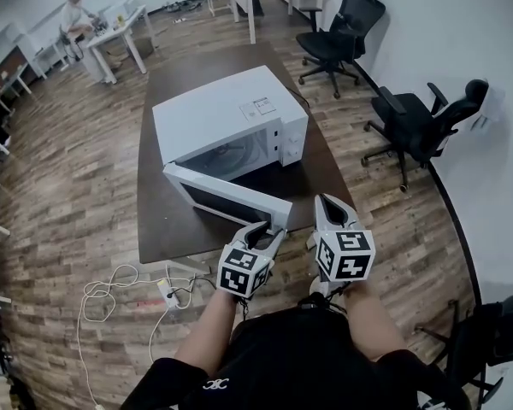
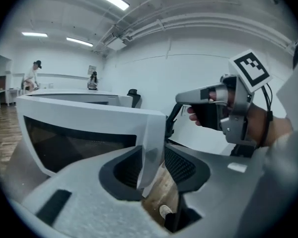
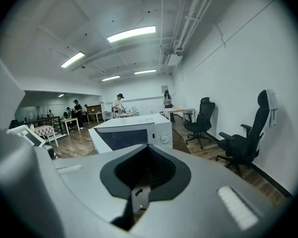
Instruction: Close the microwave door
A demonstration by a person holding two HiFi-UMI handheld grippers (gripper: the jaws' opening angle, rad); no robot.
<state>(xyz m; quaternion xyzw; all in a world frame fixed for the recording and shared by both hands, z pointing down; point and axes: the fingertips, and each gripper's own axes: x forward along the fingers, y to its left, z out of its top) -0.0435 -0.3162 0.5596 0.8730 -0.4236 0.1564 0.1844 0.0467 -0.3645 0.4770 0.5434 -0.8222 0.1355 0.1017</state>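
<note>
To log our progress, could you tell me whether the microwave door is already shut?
No, in the head view the microwave door stands swung out from the microwave, leaving its cavity exposed.

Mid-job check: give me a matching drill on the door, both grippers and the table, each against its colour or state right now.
Things:
1. door
2. left gripper
3. right gripper
4. table

States:
A. fingers together, nothing between them
B. dark brown, bears the microwave
C. swung open
D. fingers apart, the door's edge between them

Pairs: 1-C, 2-D, 3-A, 4-B
</note>
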